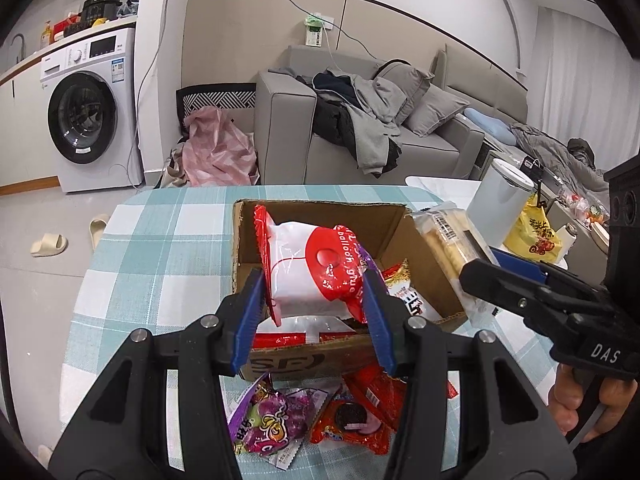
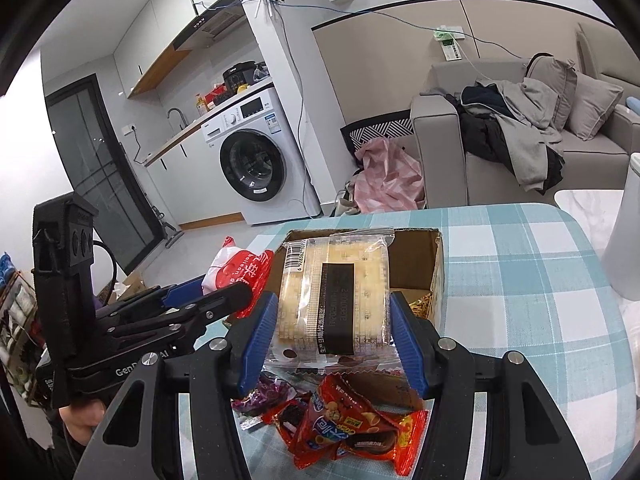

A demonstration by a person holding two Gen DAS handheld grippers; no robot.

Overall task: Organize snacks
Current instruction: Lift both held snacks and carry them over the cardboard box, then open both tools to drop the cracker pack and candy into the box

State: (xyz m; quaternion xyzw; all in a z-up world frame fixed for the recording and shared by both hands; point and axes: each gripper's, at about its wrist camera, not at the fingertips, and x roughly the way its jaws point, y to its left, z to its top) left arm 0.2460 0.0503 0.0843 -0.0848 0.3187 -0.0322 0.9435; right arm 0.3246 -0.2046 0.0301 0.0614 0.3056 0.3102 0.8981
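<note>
- A white front-loading washing machine (image 1: 86,108) stands under a cluttered counter.
- Grey and black clothes (image 1: 360,120) are heaped on a grey sofa (image 1: 288,128).
- A pink cloth (image 2: 390,178) lies crumpled beside the sofa.
- Beige slippers (image 1: 50,244) rest on the floor.

I'm seeing a teal-and-white checked bench (image 1: 160,240), a brown cardboard box (image 1: 400,232), a red-and-white packet (image 1: 308,268), a pale cracker pack (image 2: 336,300) with a black label, blue-padded tongs (image 1: 312,312).
</note>
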